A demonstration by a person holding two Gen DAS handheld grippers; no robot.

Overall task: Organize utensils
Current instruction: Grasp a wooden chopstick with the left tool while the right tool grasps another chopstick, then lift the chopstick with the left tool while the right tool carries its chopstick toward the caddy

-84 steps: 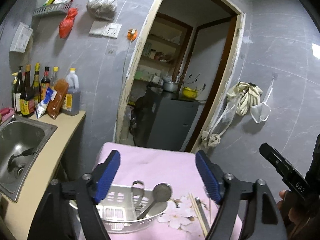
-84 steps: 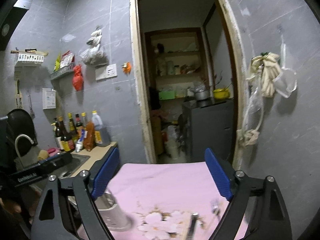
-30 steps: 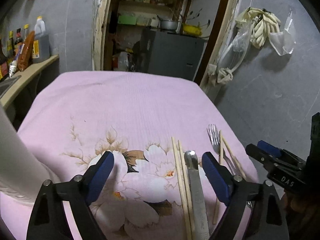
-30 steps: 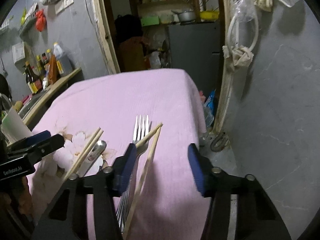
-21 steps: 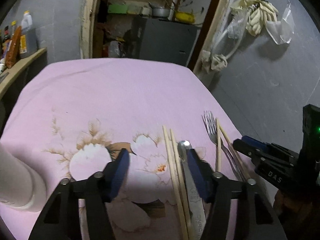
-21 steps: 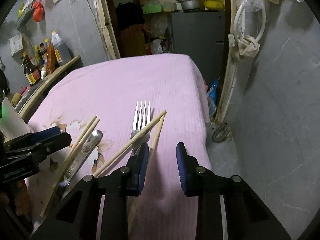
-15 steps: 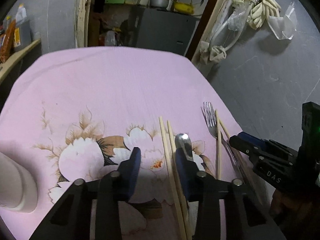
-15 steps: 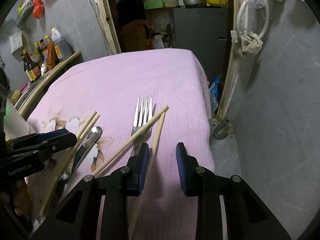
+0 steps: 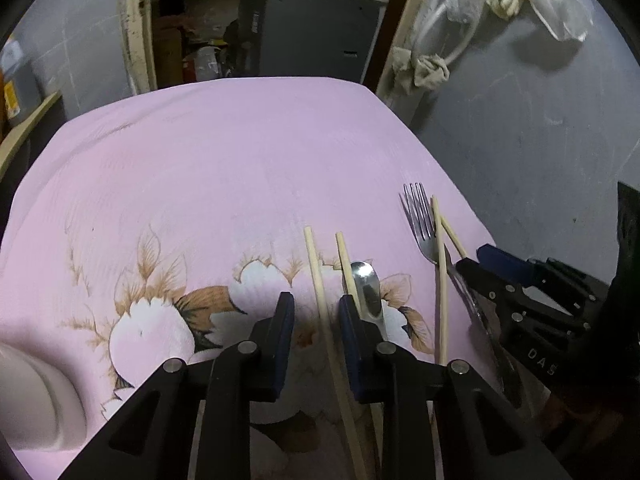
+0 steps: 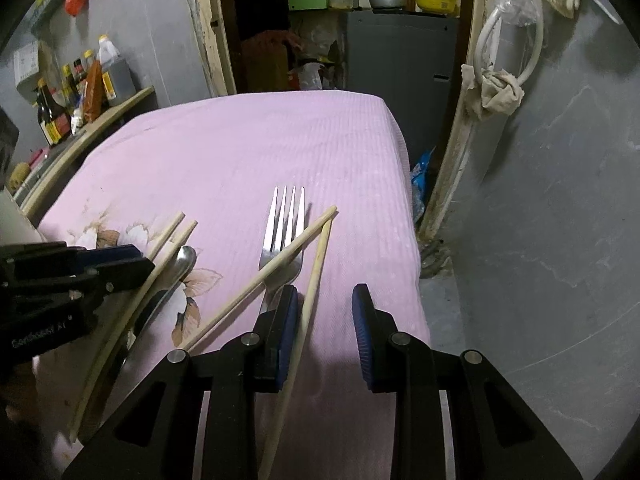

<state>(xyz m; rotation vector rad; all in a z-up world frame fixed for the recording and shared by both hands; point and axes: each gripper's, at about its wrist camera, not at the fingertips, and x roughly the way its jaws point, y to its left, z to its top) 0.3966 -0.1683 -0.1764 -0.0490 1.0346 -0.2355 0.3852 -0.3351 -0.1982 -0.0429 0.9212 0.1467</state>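
Note:
On the pink floral tablecloth (image 9: 240, 152) lie a pair of wooden chopsticks (image 9: 316, 264), a steel utensil with a rounded end (image 9: 366, 280), a fork (image 9: 420, 220) and a second pair of chopsticks (image 9: 440, 264) crossing the fork. My left gripper (image 9: 316, 300) is low over the first pair. Its jaws are closing with one chopstick between them, and the pads do not press on it. The right gripper (image 10: 325, 292) straddles a chopstick (image 10: 316, 272) of the crossed pair beside the fork (image 10: 284, 232). That stick lies close by the left pad, and the jaws stand open.
A white holder (image 9: 36, 400) stands at the lower left of the cloth. The table's right edge (image 10: 408, 208) drops to the floor beside a grey wall. Bottles (image 10: 80, 88) line a counter at the left. An open doorway lies beyond the table.
Both grippers tipped down from the doorway to the utensils. The left jaws narrowed from wide open around one chopstick. The right jaws narrowed a little, then held.

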